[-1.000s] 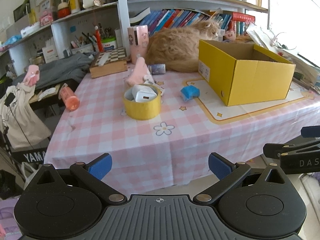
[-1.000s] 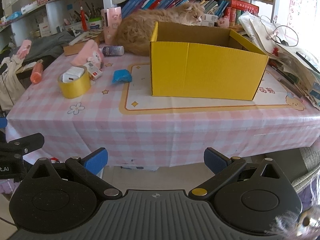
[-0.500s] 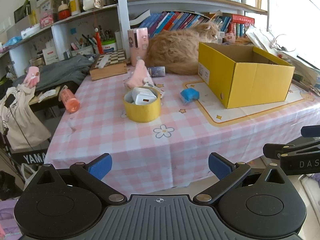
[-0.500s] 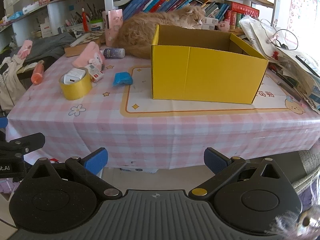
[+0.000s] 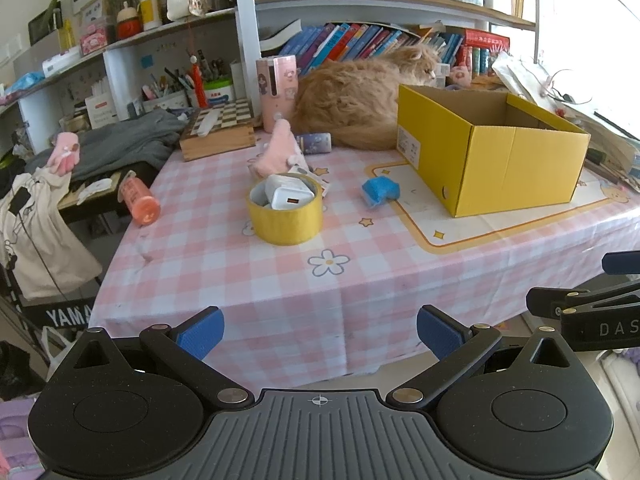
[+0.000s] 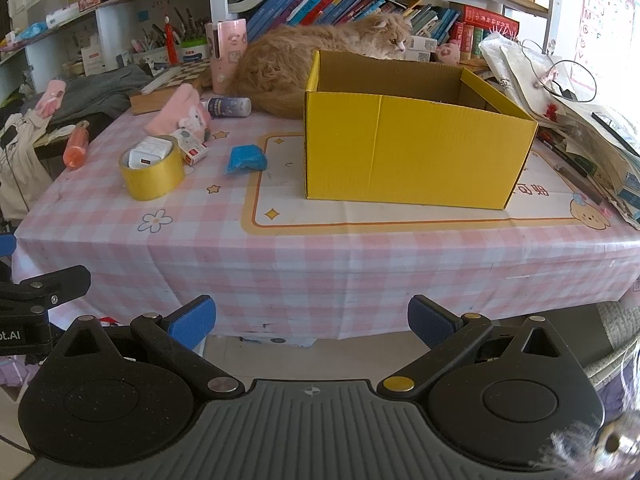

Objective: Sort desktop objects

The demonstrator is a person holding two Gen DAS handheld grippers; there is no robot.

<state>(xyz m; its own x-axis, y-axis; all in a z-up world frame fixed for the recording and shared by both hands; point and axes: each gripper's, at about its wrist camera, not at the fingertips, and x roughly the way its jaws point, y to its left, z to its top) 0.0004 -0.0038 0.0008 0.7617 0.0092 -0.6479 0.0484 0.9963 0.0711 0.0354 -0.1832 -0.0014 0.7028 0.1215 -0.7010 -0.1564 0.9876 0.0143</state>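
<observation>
Edging closer than a second before, the left gripper (image 5: 318,330) and right gripper (image 6: 310,320) hung wide open and empty off the table's (image 5: 224,264) front edge; yellow box (image 6: 412,152) and tape roll (image 5: 285,216) awaited sorting.

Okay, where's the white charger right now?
In the left wrist view, the white charger sits inside the yellow tape roll, left of the blue cloth.

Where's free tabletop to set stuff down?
Free: the near strip of pink checked tablecloth in front of the yellow cardboard box, and near the flower print. Crowded: around the yellow tape roll, blue crumpled cloth, and the orange cat.
</observation>
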